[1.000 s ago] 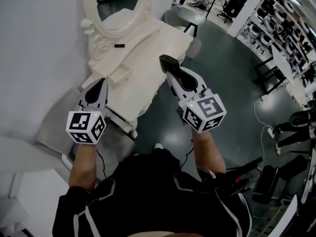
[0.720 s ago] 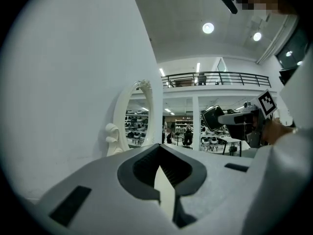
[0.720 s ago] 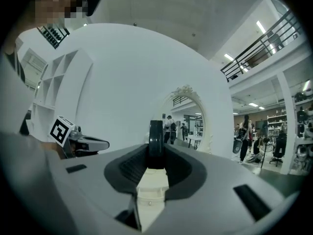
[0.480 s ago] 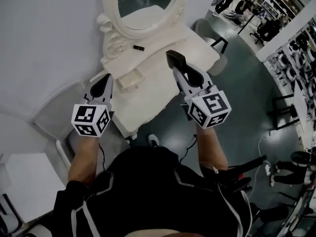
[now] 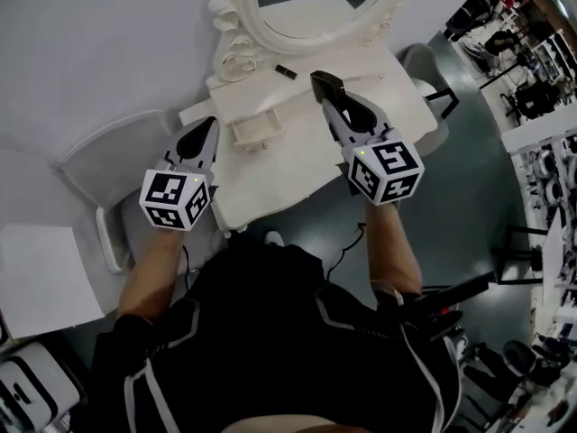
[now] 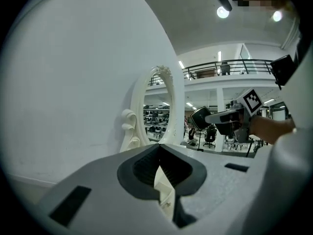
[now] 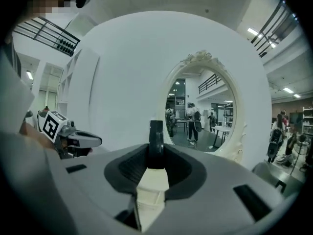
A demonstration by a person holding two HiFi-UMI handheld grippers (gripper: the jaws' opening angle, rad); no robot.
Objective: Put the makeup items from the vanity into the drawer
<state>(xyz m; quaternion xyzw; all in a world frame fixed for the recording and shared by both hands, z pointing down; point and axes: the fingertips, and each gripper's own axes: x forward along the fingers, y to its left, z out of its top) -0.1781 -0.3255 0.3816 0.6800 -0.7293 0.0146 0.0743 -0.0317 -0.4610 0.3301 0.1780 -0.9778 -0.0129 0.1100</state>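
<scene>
Nearest to us, our left gripper [image 5: 209, 126] has its fingers pinched right together with nothing in them. The tips touch, and only a sliver of the white bench [image 5: 288, 170] shows through the slit behind them.

Our right gripper [image 5: 329, 97] is the busy one. Its fingers are clamped on a flat black makeup item [image 7: 156, 141], held edge-on and poking out past the fingertips, so the fingers are parted only by its thickness. Both sets of fingers hang over the bench.

Between the two sets of fingers, just to the right of the left fingertips, the little drawer [image 5: 257, 132] stands pulled open. The held item is off to the drawer's right, up in the right fingers, so it's not in the drawer yet.

A bit past the drawer, just left of the right fingertips, a second small black item [image 5: 286, 71] lies on the bench top. Beyond both sets of fingertips the oval mirror [image 5: 315, 12] stands in its curly white frame against the pale wall [image 5: 108, 52]. Off to the right of the right fingers, past the bench's edge, there's a chair [image 5: 431, 66].
</scene>
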